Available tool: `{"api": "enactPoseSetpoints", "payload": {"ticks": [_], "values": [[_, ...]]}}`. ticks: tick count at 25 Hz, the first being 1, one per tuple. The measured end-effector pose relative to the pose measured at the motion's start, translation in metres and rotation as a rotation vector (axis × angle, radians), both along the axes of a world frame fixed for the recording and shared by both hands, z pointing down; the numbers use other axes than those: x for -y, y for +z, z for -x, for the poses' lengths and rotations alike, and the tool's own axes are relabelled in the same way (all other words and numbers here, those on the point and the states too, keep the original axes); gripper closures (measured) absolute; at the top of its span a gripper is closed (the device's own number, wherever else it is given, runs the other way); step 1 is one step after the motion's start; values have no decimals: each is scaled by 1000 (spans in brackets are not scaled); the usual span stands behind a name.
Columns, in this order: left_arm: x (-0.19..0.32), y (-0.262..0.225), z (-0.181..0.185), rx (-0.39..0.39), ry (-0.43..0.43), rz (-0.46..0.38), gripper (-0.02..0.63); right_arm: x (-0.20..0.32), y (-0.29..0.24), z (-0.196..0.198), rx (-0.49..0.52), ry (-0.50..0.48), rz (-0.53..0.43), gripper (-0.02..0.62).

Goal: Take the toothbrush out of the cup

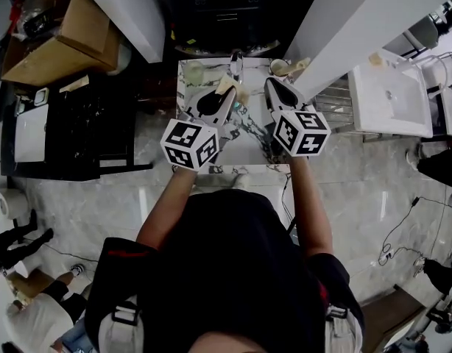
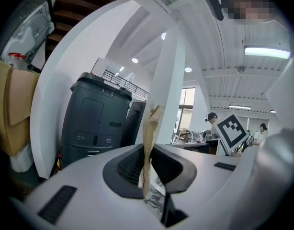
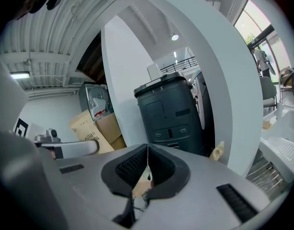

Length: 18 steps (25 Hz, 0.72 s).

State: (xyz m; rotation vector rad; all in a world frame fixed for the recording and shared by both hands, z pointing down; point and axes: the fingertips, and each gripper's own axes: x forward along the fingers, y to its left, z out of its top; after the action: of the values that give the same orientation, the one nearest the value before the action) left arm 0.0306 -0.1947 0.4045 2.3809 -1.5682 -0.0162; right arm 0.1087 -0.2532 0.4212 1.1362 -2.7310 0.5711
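Left gripper [image 2: 147,151] first: its jaws are nearly closed and pinched on a thin, flat tan strip that I take to be the toothbrush [image 2: 152,123]. In the left gripper view it stands upright between the ribbed pads [image 2: 132,164], poking up past them and running down below them, and I can't tell which end is the head. From the head cam, the toothbrush sits right at that gripper's tip, over the far part of the little marble table [image 1: 249,147]. A pale cup [image 1: 193,73] is at the back left and a white cup [image 1: 279,67] at the back right, and the toothbrush is between the two and inside neither. The right gripper [image 3: 147,148] is beside the left one over the same table, and its tip is near the white cup. Its jaws are shut all the way, with the pads meeting in a thin line and nothing caught in them; lower down, through the gap, I only get a peek of something tan and some marble. Both gripper views look out at a dark bin [image 2: 92,123] standing between white pillars. There are cardboard boxes [image 1: 55,46] off to the left of it, and a white sink [image 1: 388,98] is off to the right in the head cam.
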Motion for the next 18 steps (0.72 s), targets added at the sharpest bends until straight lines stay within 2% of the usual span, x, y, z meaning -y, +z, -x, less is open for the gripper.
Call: {"api": "enactPoseSetpoints", "payload": {"ticks": [10,18], "values": [[14,12,-35,19,-28,34,552,10,14,-45,0,4,19,561],[19,18,-56,20,-22,53,552,21,28,-72,-22,46,41,561]]}}
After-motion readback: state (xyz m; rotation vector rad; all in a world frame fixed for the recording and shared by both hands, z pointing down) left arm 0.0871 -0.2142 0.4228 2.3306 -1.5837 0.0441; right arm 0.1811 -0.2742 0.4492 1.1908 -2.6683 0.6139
